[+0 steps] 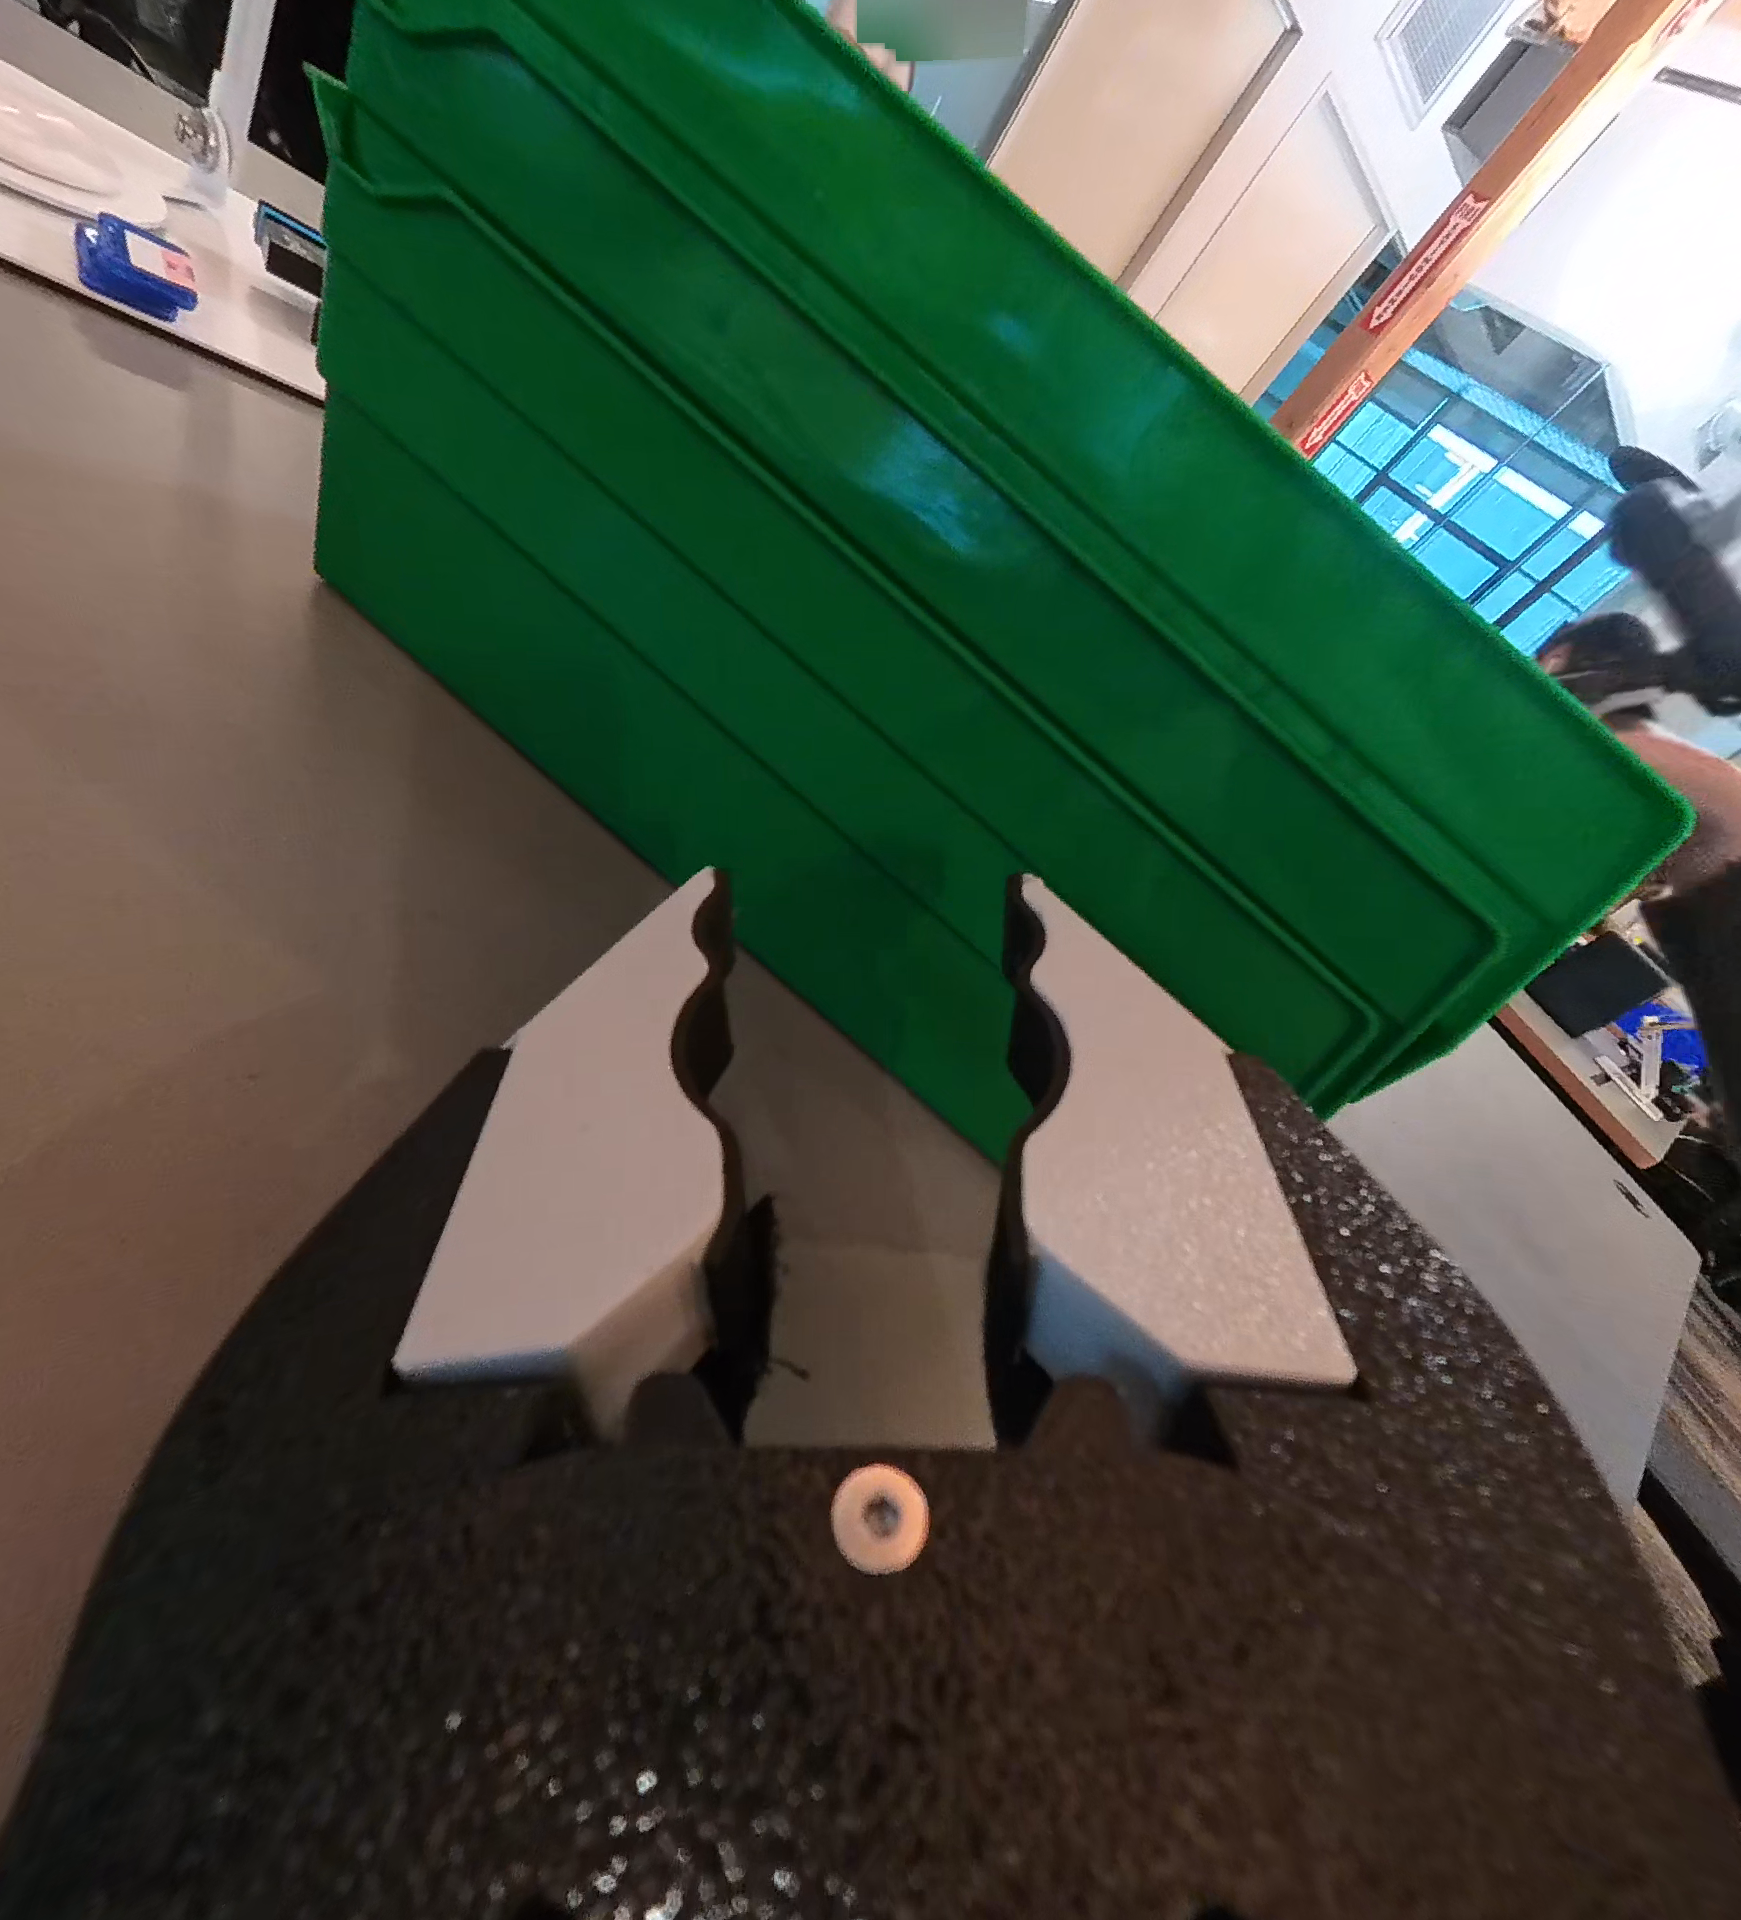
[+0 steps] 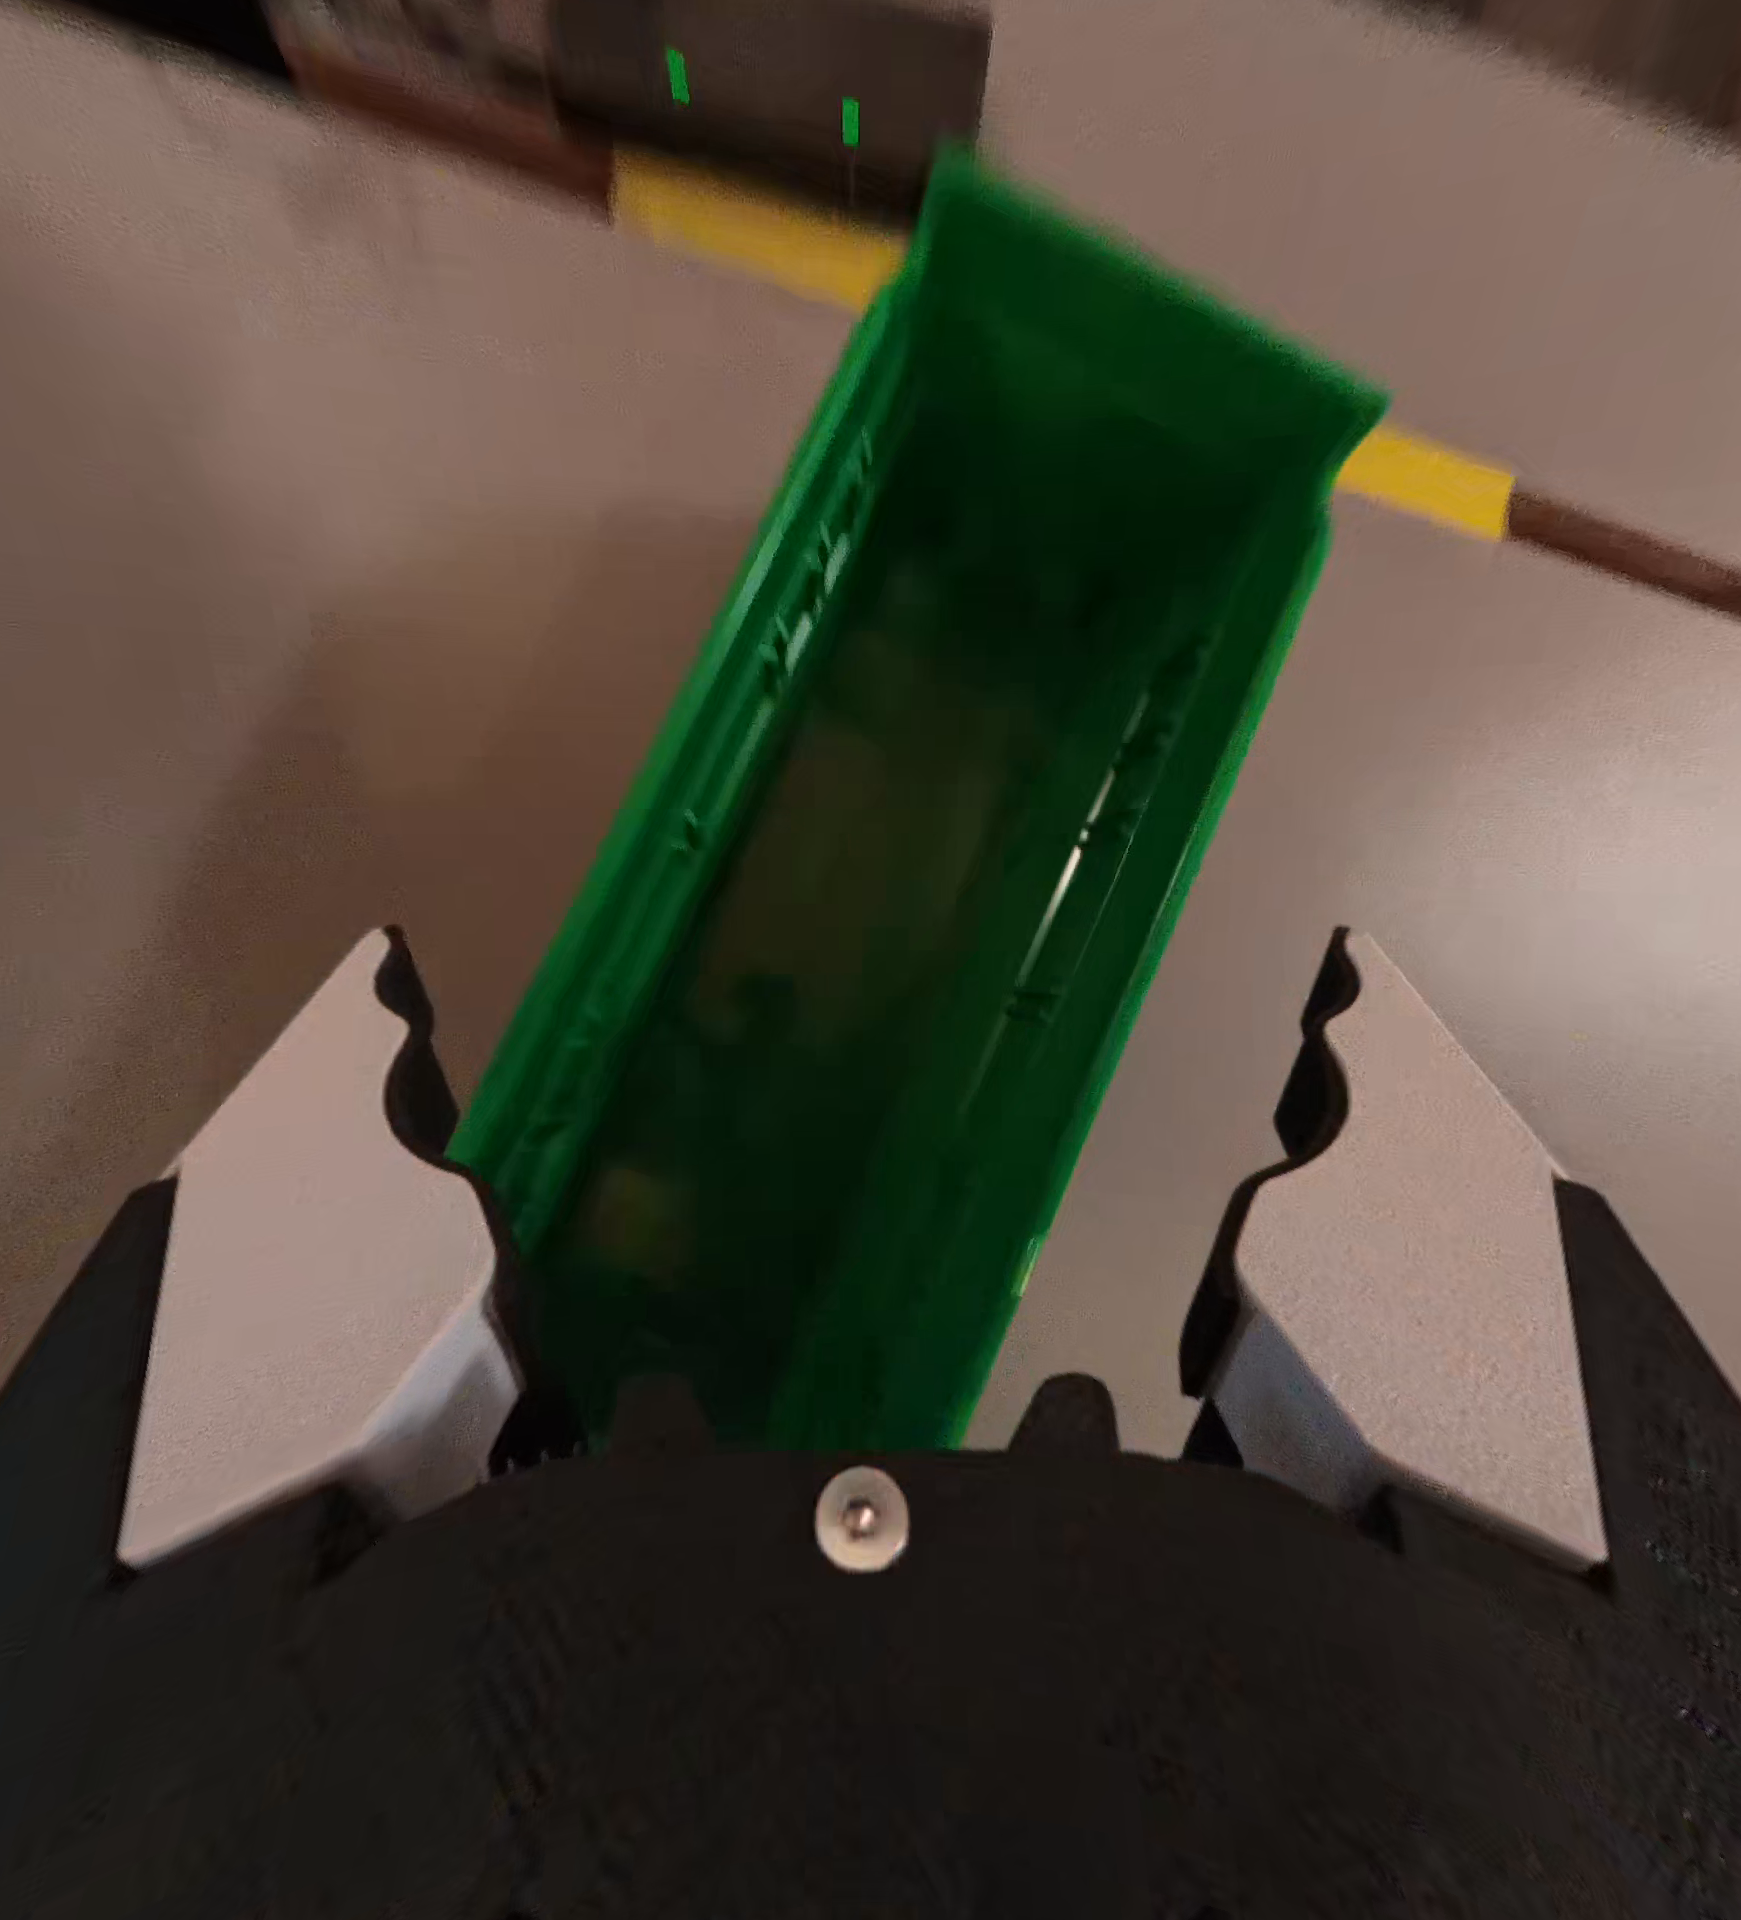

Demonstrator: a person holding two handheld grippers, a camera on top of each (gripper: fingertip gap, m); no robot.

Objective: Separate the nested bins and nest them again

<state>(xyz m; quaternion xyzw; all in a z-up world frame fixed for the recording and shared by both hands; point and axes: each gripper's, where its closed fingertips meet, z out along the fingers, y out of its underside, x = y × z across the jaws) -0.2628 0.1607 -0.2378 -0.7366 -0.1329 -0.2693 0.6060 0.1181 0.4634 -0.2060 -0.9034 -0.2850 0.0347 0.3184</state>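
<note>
i'm at the split step, or so i judge: green bins [image 1: 845,582] sit nested on the grey table [image 1: 118,831], two stacked rims visible in my left view. left gripper [image 1: 871,904] is part open, holding nothing, fingers low beside the bottom bin's side wall. right gripper [image 2: 871,945] is wide open and empty, looking down into the top bin [image 2: 897,831], which lies between its fingers; view is blurred. to do it well: pin the lower bin with the left, clamp only the top rim with the right, lift straight to avoid jamming.
</note>
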